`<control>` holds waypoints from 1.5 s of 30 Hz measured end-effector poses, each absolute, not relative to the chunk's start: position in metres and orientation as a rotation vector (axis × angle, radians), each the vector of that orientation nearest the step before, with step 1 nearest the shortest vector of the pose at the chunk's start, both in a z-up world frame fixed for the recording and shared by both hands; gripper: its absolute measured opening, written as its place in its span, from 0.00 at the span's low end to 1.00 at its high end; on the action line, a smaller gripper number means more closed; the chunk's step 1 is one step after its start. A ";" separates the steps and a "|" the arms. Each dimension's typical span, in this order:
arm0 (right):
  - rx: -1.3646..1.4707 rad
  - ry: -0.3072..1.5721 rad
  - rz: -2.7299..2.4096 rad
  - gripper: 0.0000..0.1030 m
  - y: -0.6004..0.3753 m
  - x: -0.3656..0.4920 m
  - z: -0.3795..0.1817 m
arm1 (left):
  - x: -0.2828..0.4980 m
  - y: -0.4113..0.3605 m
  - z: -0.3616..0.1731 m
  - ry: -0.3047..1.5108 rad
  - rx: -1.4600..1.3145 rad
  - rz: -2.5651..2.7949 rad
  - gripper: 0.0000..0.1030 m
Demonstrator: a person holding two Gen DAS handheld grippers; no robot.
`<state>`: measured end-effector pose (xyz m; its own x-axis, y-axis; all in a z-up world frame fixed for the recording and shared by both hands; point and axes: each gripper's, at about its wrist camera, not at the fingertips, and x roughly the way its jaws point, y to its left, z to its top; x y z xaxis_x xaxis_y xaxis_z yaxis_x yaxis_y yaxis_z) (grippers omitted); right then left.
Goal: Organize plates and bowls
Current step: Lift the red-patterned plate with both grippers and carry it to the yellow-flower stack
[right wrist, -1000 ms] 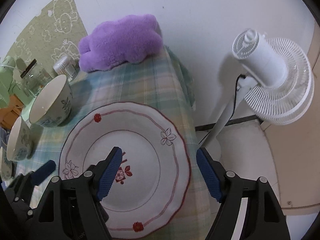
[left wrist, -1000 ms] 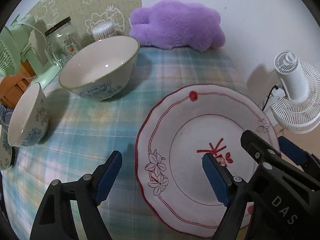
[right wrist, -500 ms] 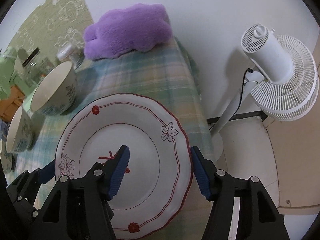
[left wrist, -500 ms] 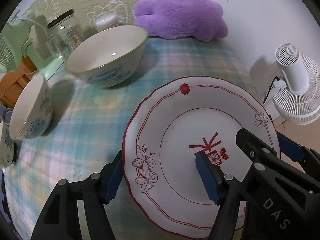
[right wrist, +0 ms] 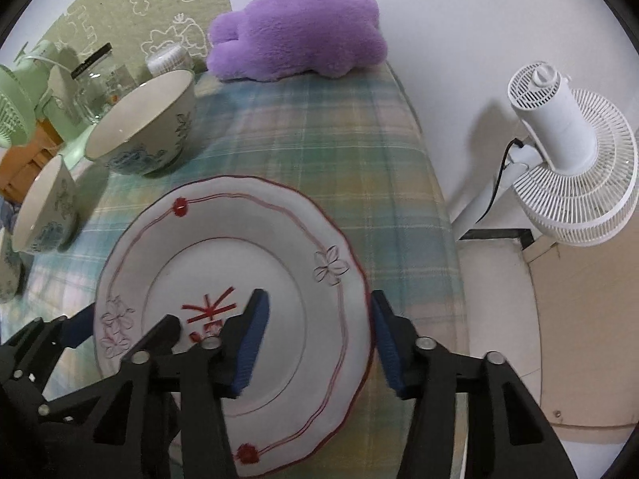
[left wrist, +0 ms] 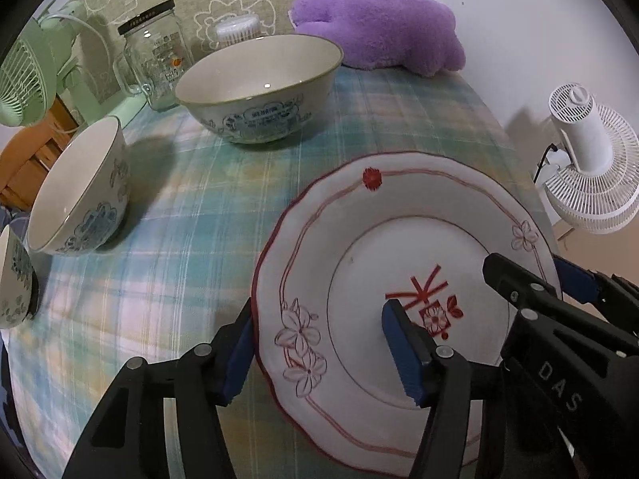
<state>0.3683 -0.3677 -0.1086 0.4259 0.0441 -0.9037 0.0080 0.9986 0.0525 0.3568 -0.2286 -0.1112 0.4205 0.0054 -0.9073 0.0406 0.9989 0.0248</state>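
Note:
A white plate with red trim and flowers lies on the plaid tablecloth. My left gripper is open and straddles the plate's left rim, one finger outside, one over the plate. My right gripper is open and straddles the plate's right rim the same way. A large blue-patterned bowl stands behind the plate. A smaller bowl stands to the left, and part of a third piece shows at the left edge.
A purple plush lies at the table's back. A glass jar and a green fan stand back left. A white floor fan stands off the table's right edge.
Both grippers have moved forward and down onto the plate, so each pair of fingers now brackets a rim. Both have narrowed a little. The plate still rests on the cloth.

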 end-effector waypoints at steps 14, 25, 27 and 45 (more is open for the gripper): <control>0.049 1.140 -0.019 0.50 -0.365 0.379 -0.113 | 0.362 -0.227 -0.107 1.114 0.053 -0.040 0.63; 0.043 1.095 -0.034 0.50 -0.362 0.360 -0.076 | 0.340 -0.221 -0.072 1.069 0.027 -0.050 0.62; 0.041 1.087 -0.038 0.50 -0.360 0.355 -0.068 | 0.335 -0.218 -0.066 1.061 0.021 -0.054 0.62; 0.025 1.032 -0.123 0.50 -0.343 0.264 -0.002 | 0.254 -0.209 -0.015 1.012 0.021 -0.128 0.62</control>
